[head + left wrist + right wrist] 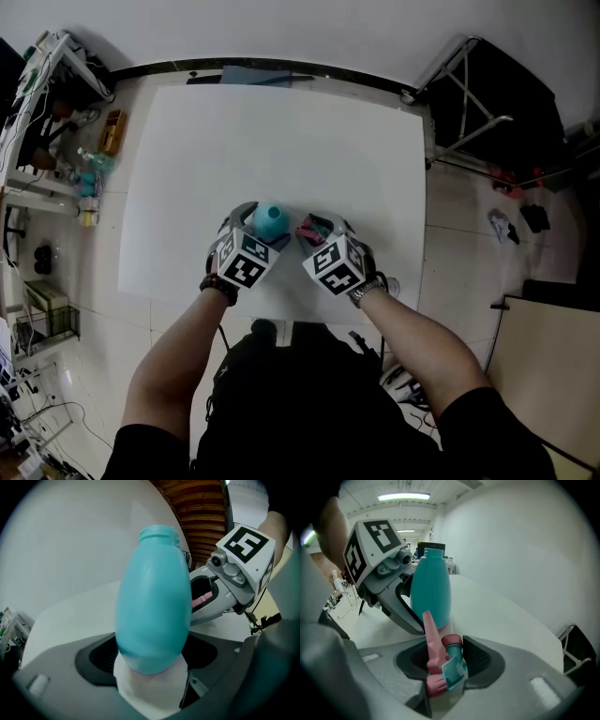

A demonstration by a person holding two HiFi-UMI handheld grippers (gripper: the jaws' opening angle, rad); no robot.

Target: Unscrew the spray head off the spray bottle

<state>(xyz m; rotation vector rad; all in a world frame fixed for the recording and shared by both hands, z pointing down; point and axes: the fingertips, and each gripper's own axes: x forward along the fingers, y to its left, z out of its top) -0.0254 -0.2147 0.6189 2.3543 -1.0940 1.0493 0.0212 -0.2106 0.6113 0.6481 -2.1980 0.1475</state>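
As left gripper (150,677) holds it, spray bottle (152,602) upright, neck up

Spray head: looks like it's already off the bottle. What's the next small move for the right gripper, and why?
Probably lower the right gripper and set the spray head down on the bare white table. The neck of the teal spray bottle stands open with no head on it, and the left gripper grips its body, so unscrewing looks done.
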